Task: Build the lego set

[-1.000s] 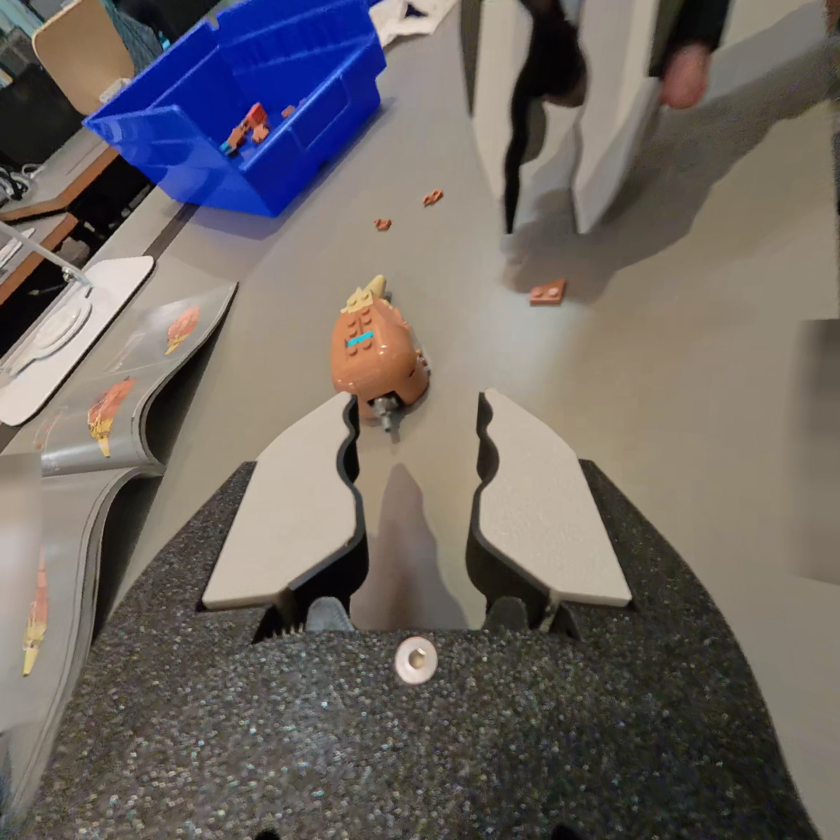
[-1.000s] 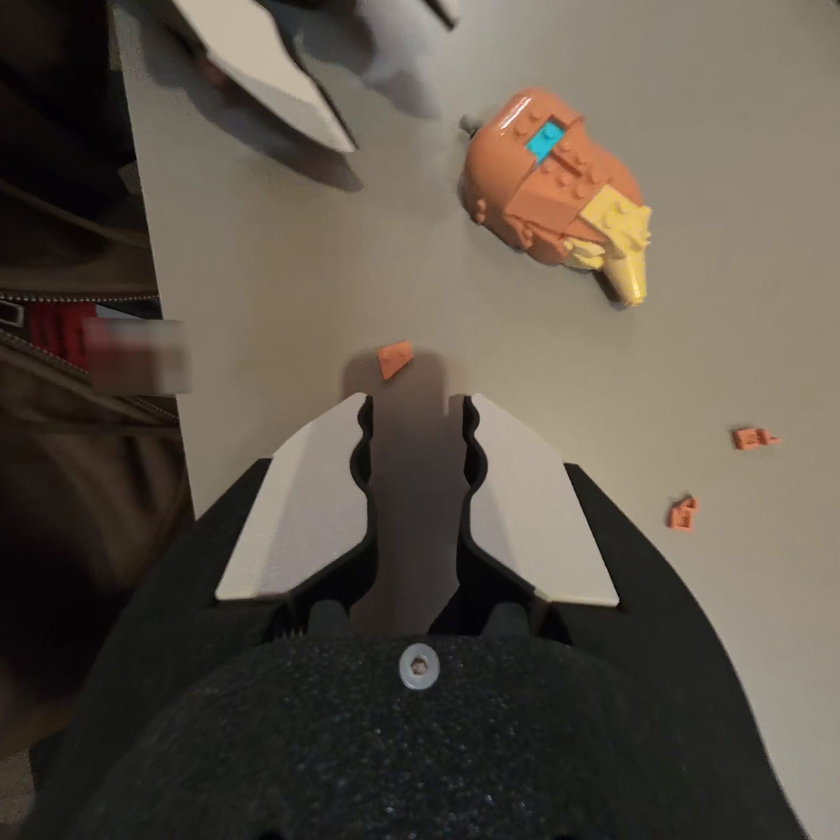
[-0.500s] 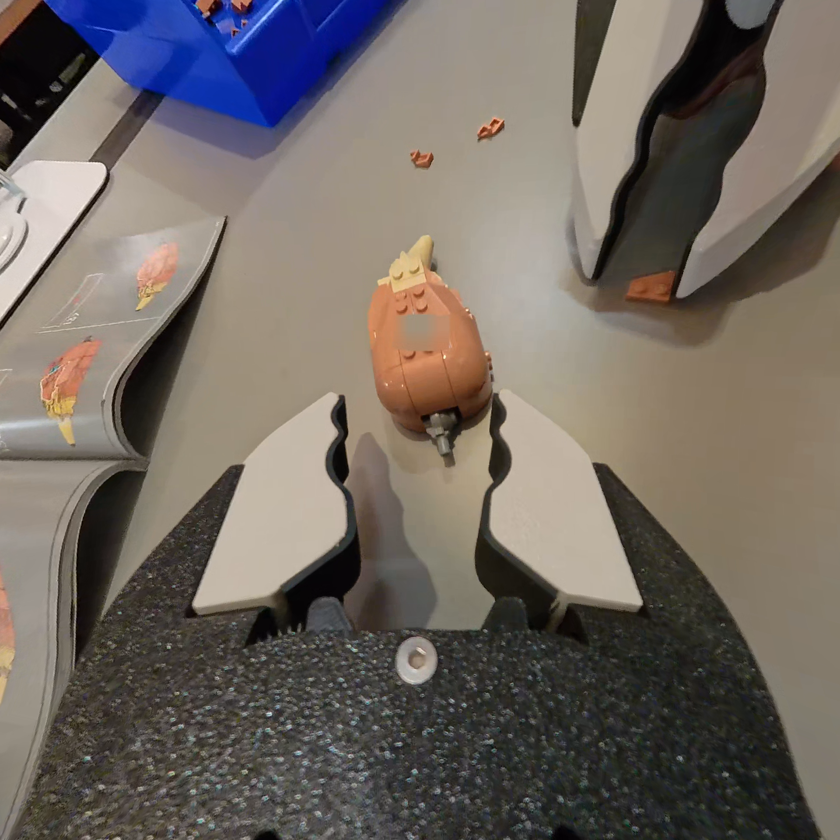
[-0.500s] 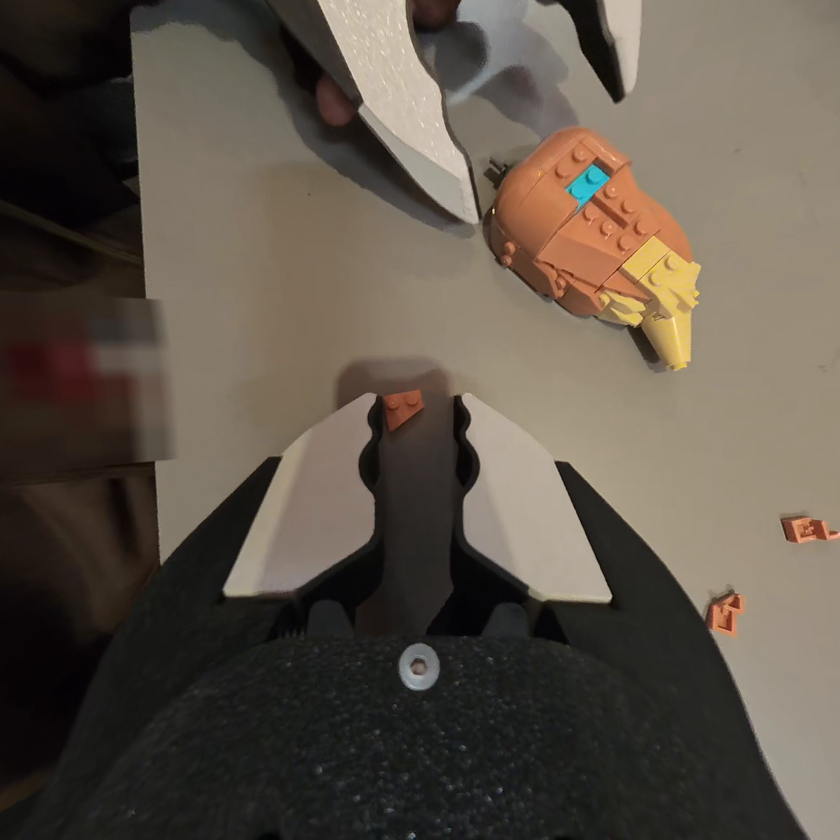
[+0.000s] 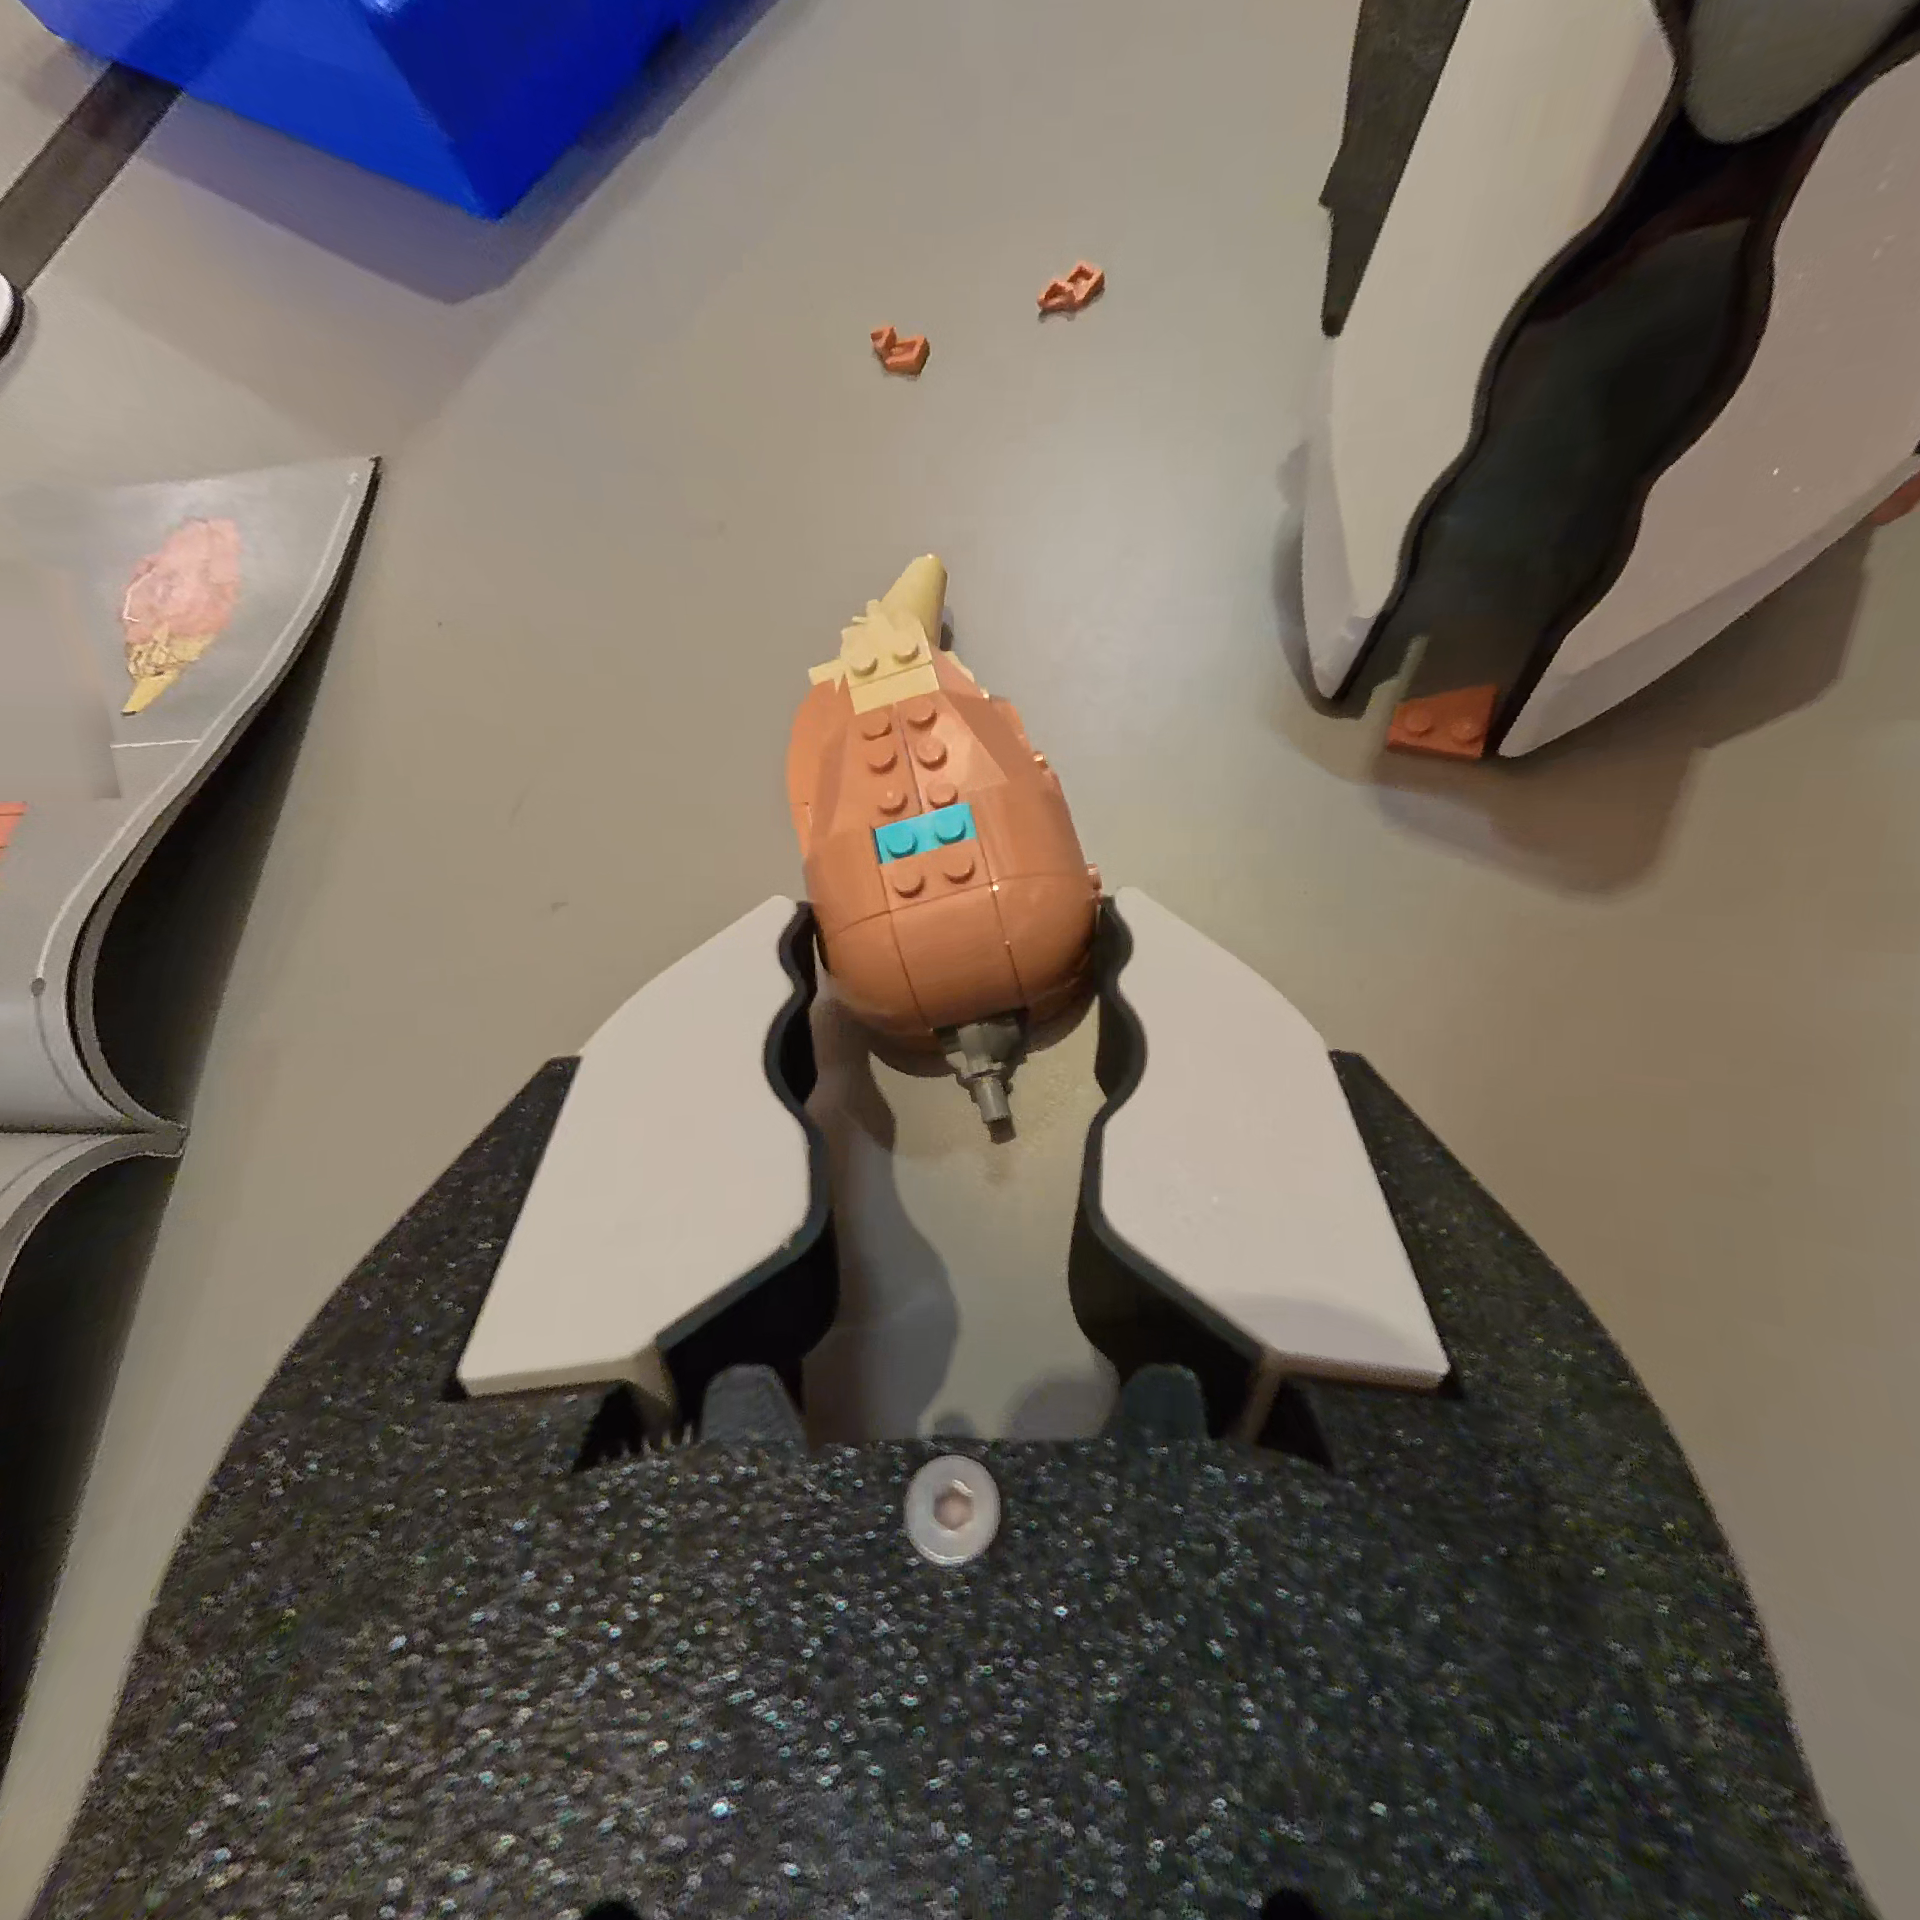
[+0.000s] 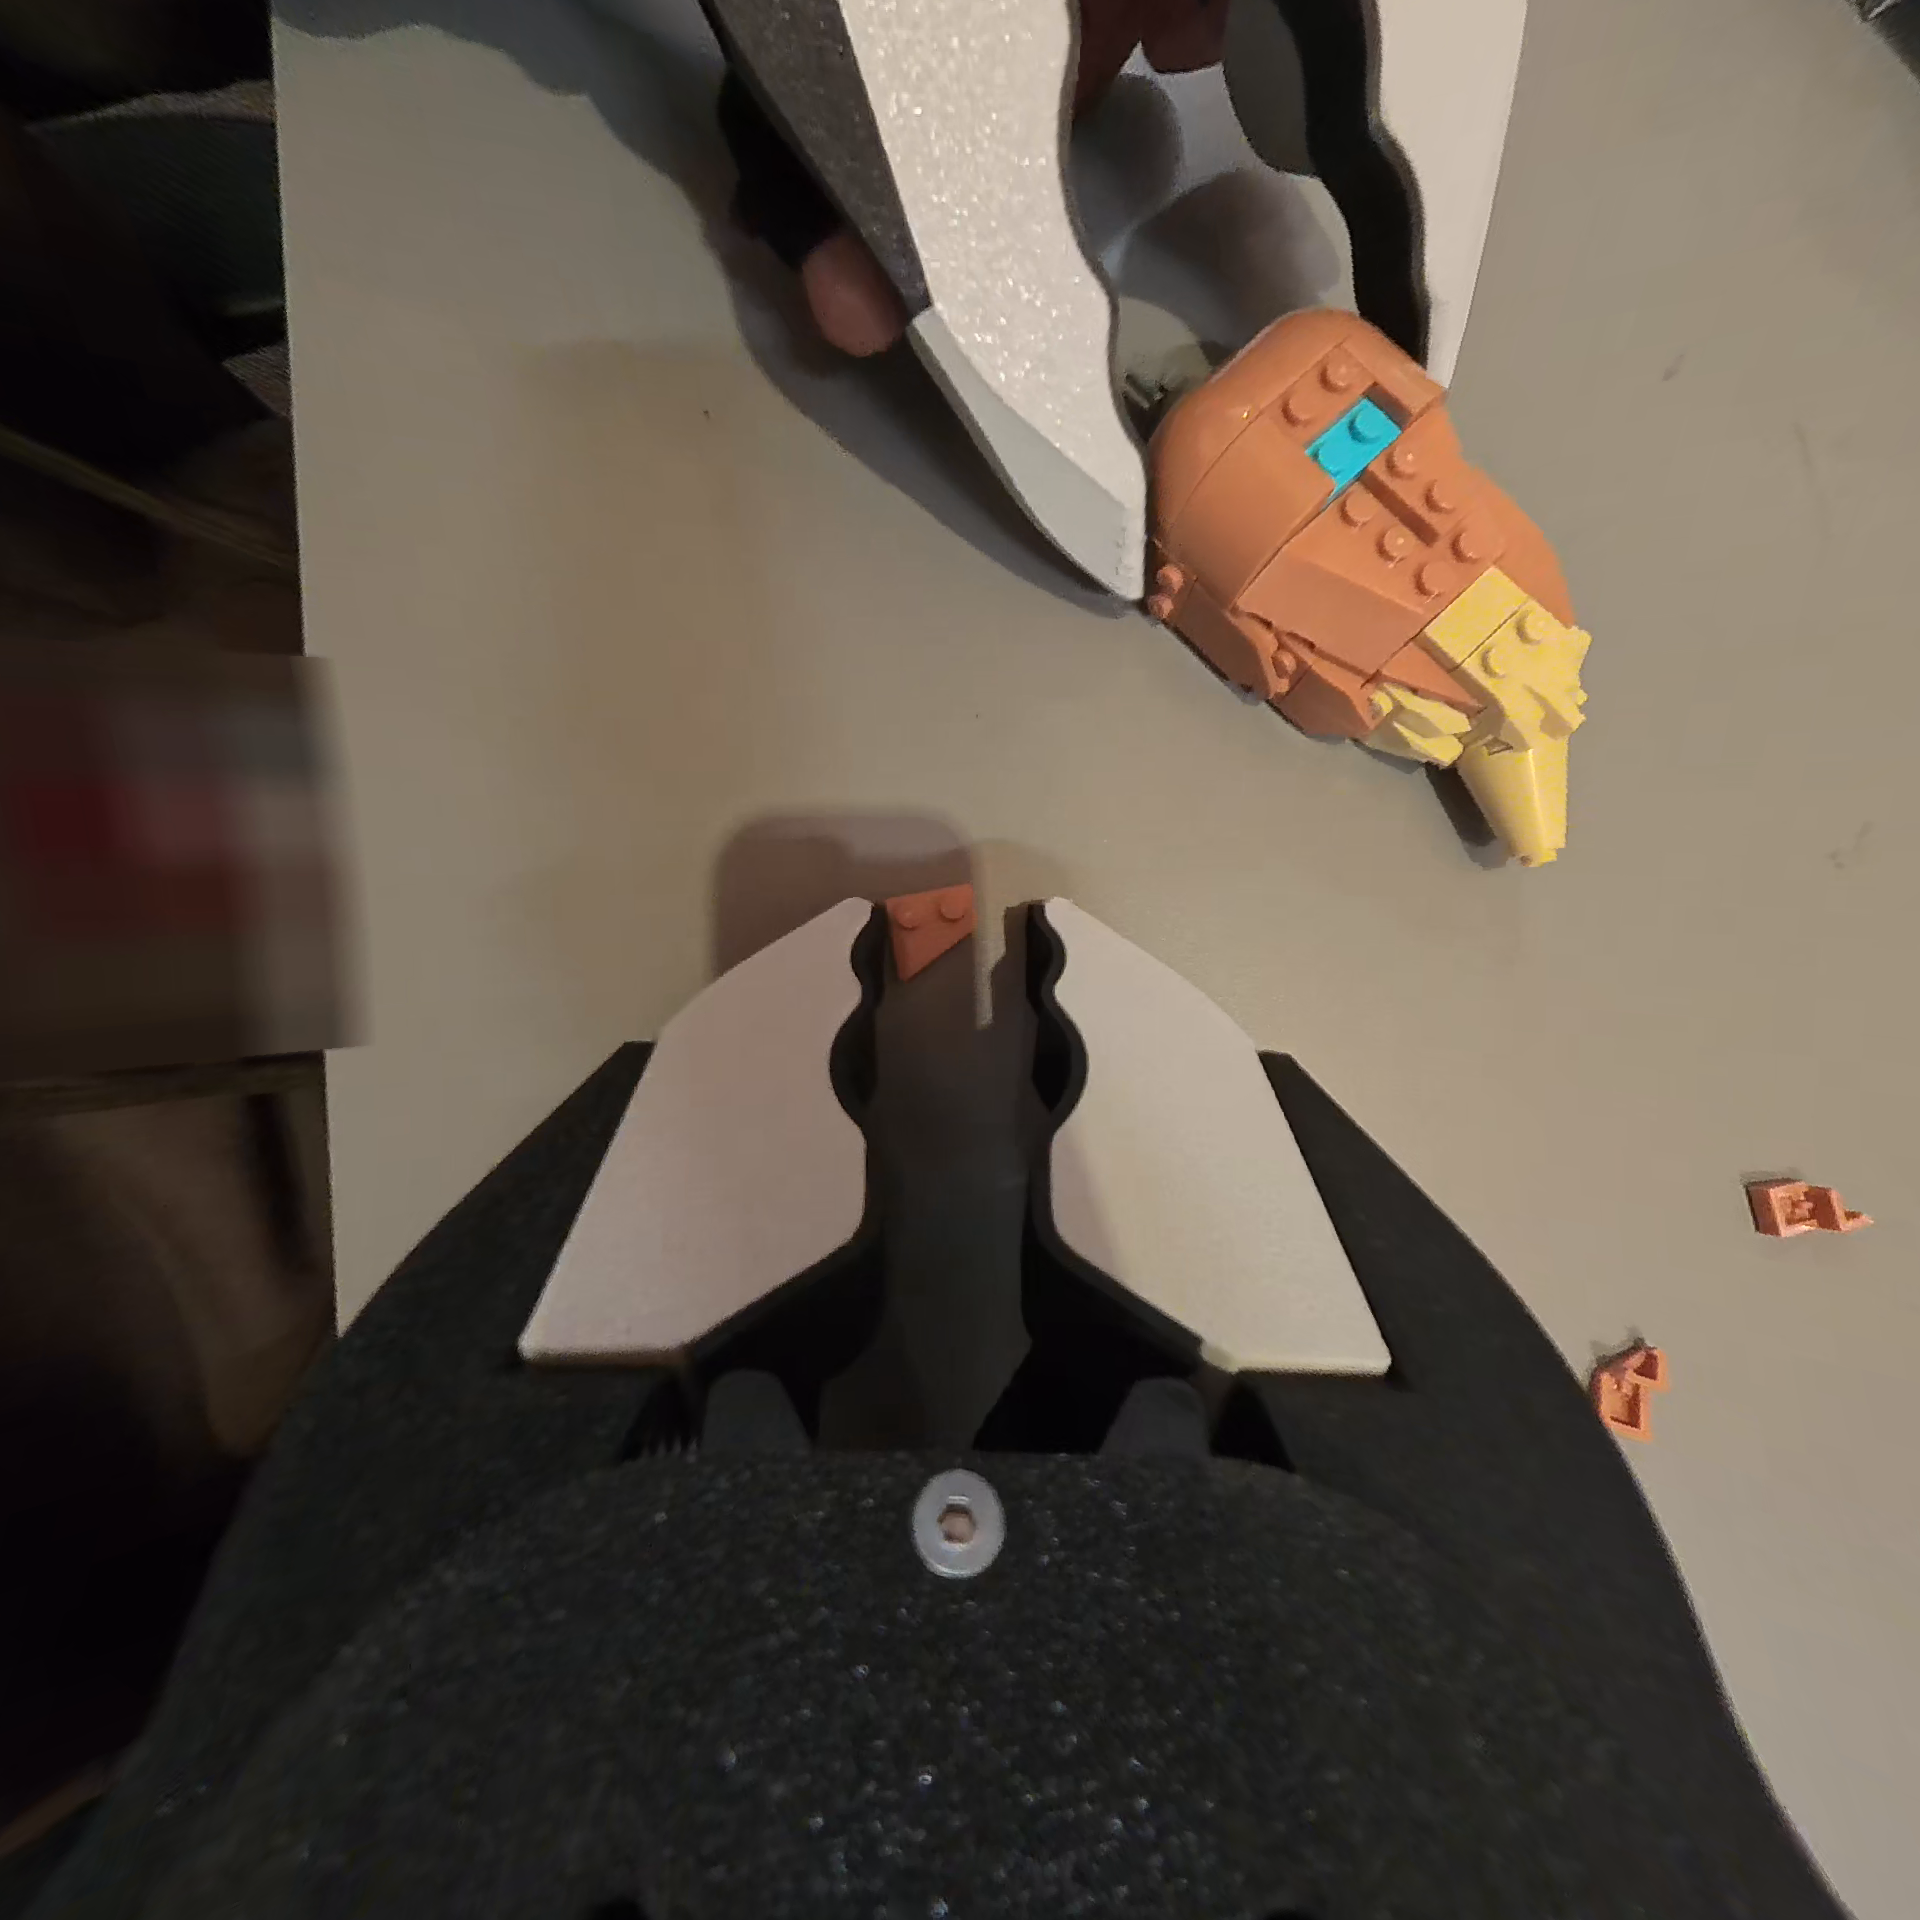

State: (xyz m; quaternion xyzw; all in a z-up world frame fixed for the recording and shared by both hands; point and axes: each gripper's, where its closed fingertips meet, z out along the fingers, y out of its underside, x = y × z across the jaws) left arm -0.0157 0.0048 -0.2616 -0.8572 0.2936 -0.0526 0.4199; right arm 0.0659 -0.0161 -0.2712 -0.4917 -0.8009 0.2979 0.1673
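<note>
A brown lego model [image 5: 940, 862] with a tan beak and a teal brick lies on the grey table. My left gripper [image 5: 951, 914] is open, its fingertips close on either side of the model's rounded rear end. The right wrist view shows the model [image 6: 1340, 540] with those fingers flanking it. My right gripper [image 6: 954, 906] is narrowly open with its tips down on the table. A small brown wedge plate [image 6: 928, 928] lies between its tips, against the left finger. The left wrist view shows that gripper [image 5: 1444, 707] and the plate [image 5: 1442, 722] to the right of the model.
Two small brown pieces [image 5: 902, 348] [image 5: 1070, 289] lie beyond the model, also seen in the right wrist view [image 6: 1803, 1210] [image 6: 1631, 1392]. A blue bin [image 5: 416, 94] stands far left. An open instruction booklet [image 5: 208, 644] lies left. The table edge [image 6: 301, 727] runs close to my right gripper.
My left gripper moved forward until the model's rear sat between its fingertips. My right gripper came down over the wedge plate and its fingers narrowed around it.
</note>
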